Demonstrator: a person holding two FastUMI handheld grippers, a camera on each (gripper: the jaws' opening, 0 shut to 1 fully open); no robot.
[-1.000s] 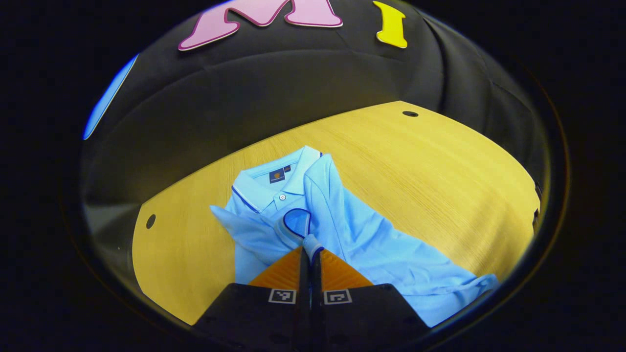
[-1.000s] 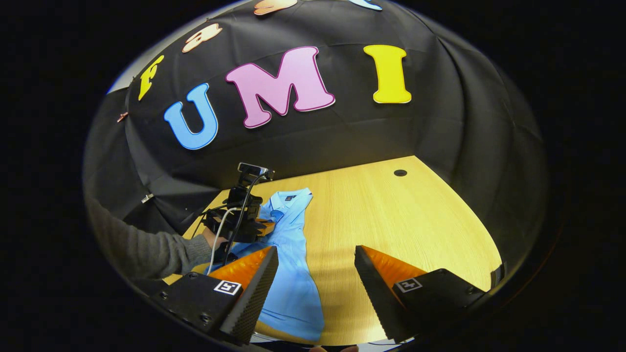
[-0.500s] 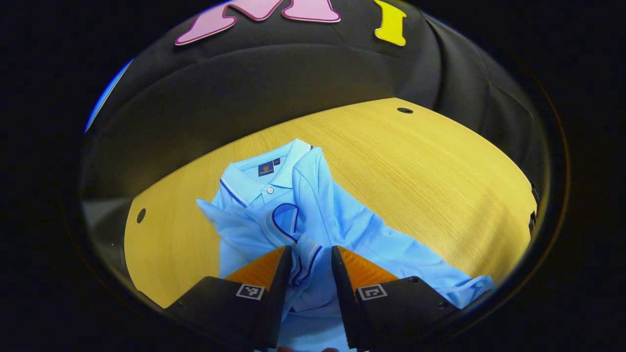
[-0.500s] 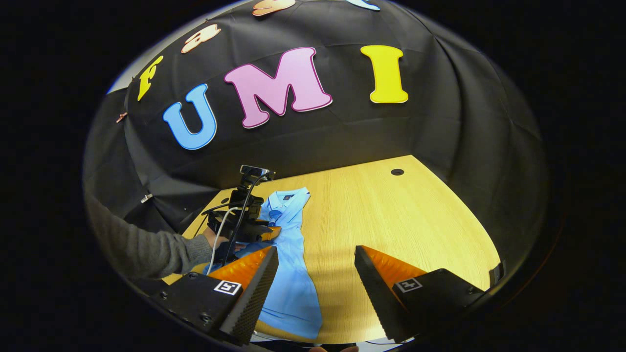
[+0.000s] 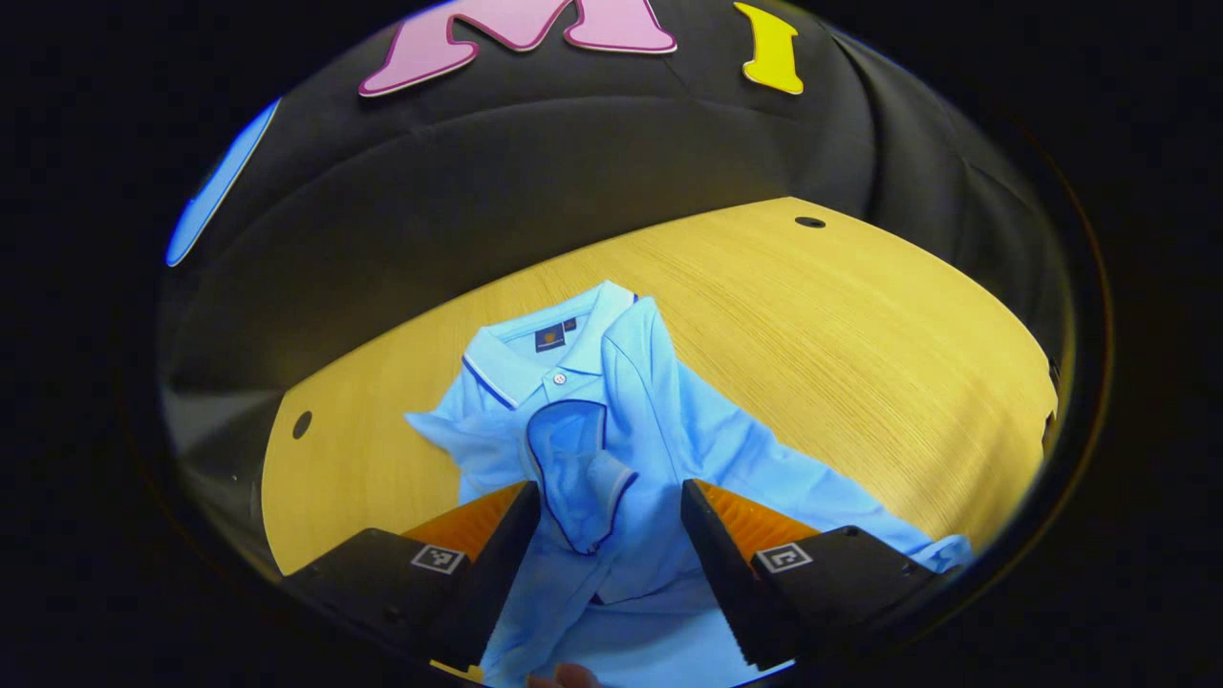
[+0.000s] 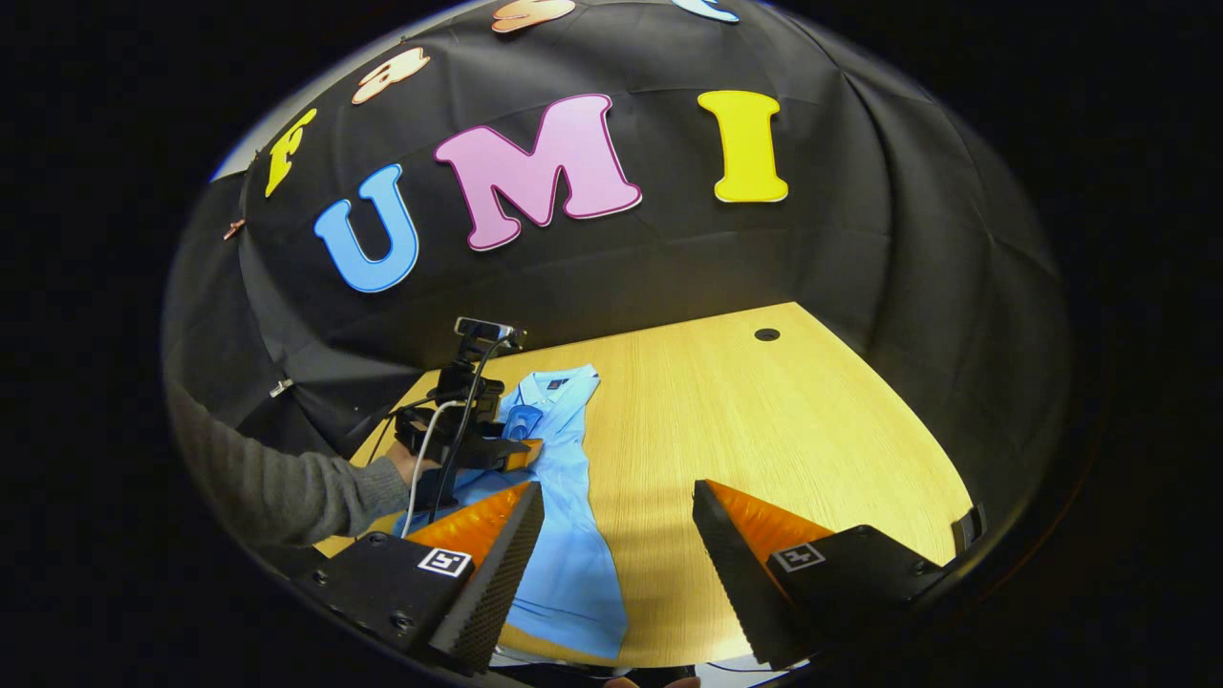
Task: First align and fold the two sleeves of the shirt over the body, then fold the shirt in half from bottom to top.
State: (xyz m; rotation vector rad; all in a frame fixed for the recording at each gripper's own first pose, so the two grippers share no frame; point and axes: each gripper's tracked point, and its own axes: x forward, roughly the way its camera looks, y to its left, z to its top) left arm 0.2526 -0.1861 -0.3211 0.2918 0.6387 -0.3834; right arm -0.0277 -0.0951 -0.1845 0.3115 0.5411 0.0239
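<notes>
Two grippers: your left gripper [image 5: 610, 521] and right gripper [image 6: 618, 521] both gape wide, holding nothing.
Shirt: the blue shirt [image 5: 659, 449] sits mid-frame, collar [image 5: 535, 349] up, hem lower right.
Sleeve: the folded sleeve [image 5: 573, 459] lies between your left fingers.
Nearer: your left.

My left gripper [image 5: 604, 535] has a black blocky body behind each finger, and each block carries a small square black-and-white marker on top. My right gripper [image 6: 616, 554] is built the same, with screw heads along its left block and fine ribbing on the inner faces of the fingers [image 6: 497, 573]. In the right gripper view my grey knit sleeve [image 6: 287, 483] shows, and the far gripper bears a camera on a black mount with white and black cables [image 6: 425, 459].
</notes>
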